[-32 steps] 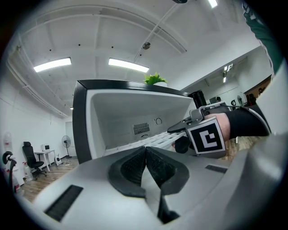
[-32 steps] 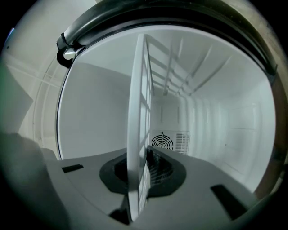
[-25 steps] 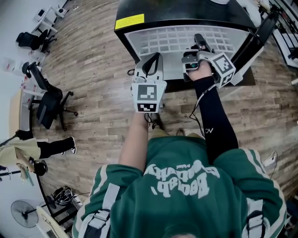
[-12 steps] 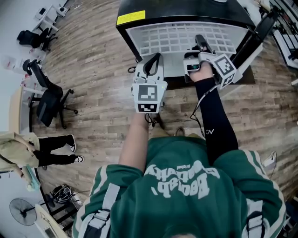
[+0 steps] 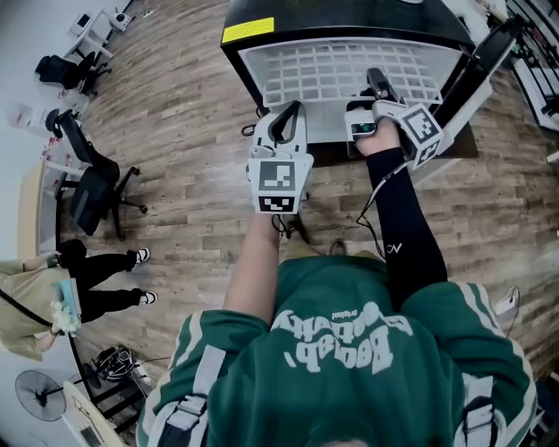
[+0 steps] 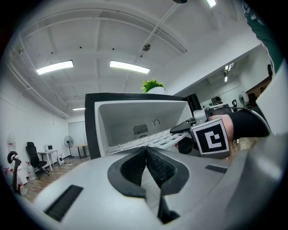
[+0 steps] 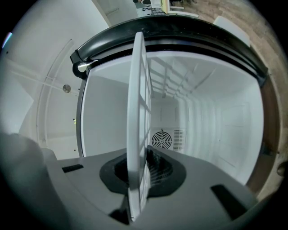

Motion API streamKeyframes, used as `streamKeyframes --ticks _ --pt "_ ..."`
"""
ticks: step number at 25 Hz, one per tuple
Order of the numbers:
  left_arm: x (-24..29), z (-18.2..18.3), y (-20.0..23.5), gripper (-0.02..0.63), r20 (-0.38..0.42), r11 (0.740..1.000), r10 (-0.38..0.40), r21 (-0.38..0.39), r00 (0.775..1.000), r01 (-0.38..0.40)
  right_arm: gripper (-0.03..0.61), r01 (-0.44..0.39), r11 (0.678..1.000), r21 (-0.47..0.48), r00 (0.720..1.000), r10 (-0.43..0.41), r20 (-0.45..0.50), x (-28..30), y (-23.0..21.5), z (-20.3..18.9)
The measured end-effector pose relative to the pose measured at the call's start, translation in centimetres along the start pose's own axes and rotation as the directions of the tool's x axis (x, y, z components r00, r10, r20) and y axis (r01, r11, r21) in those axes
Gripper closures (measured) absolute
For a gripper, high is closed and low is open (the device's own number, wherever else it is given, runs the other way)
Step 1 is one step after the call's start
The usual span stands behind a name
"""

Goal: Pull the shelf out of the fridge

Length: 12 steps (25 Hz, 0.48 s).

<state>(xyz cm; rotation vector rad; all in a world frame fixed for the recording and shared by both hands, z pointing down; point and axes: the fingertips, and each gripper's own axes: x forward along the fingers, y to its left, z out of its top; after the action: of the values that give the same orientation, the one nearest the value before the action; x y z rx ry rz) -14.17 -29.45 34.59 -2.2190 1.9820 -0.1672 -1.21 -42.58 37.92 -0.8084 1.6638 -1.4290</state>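
Both forearms reach from the green sweatshirt (image 5: 349, 349) toward 12 o'clock, the right one, in a black sleeve (image 5: 403, 223), stretched further. The left gripper (image 5: 288, 118) hangs just short of the fridge mouth, its fingers clenched on nothing, pads meeting. At its 2 o'clock the right gripper (image 5: 377, 85) has its fingers grasping the front edge of the wire shelf (image 5: 341, 70), which stands edge-on between the pads. The shelf juts partway out of the fridge (image 5: 332, 22), its rear part inside the white cavity. The pull should probably run straight back in the shelf's own plane, grip firm, so the grid doesn't skew and jam. The idle left gripper could steady the free front corner.
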Motion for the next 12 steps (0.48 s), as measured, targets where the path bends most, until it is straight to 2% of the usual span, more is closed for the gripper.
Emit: streamKeyframes --ticks 12 --pt "-0.91 0.51 -0.09 0.597 -0.005 1.0 0.0 0.022 1.0 0.0 0.538 0.003 1.0 0.031 1.0 -0.003 -0.001 -0.43 -0.25 -0.1"
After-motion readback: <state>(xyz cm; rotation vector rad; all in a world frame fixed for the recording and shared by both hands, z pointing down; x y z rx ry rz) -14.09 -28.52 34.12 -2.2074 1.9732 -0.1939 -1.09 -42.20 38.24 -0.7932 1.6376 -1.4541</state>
